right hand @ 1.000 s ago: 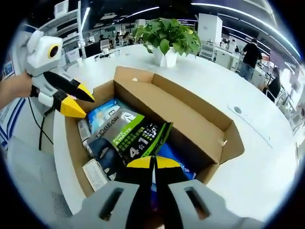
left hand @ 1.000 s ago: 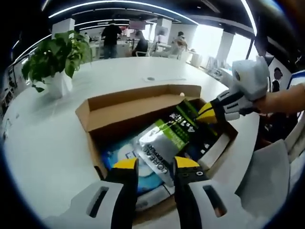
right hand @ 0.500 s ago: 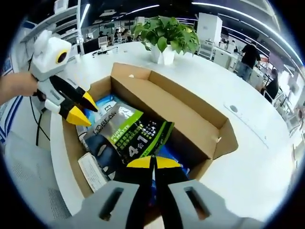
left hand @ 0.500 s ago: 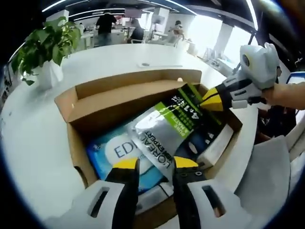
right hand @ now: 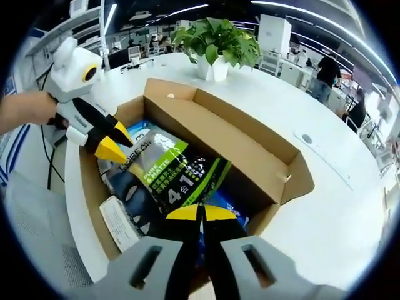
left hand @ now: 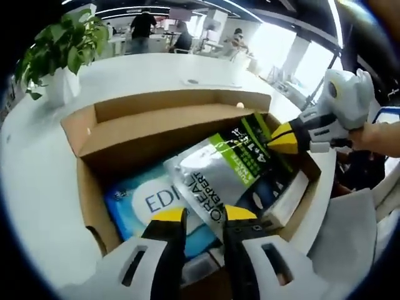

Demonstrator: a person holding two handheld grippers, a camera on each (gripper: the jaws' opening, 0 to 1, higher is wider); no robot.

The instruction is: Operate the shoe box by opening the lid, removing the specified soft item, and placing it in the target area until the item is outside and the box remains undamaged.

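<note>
— Two grippers, how do their jaws stand?
— The right gripper [right hand: 200, 214] has its yellow-tipped jaws pressed together on the near edge of the green and silver pouch [right hand: 167, 177]. The left gripper [left hand: 199, 215] has its jaws spread, one on each side of the pouch's silver end [left hand: 215, 181]; whether they touch it I cannot tell.
— Where is the pouch?
— Inside the open shoe box [left hand: 150, 128], lying tilted on top of a blue packet [left hand: 147, 201], with a small white box [right hand: 119, 222] beside it.
— And the lid?
— Folded back, standing along the box's far side [right hand: 240, 150].
— What surrounds the box?
— It sits on a white table [left hand: 37, 181]. A potted plant [right hand: 219, 47] stands on the table beyond it. People [left hand: 142, 28] stand far off in the office.
</note>
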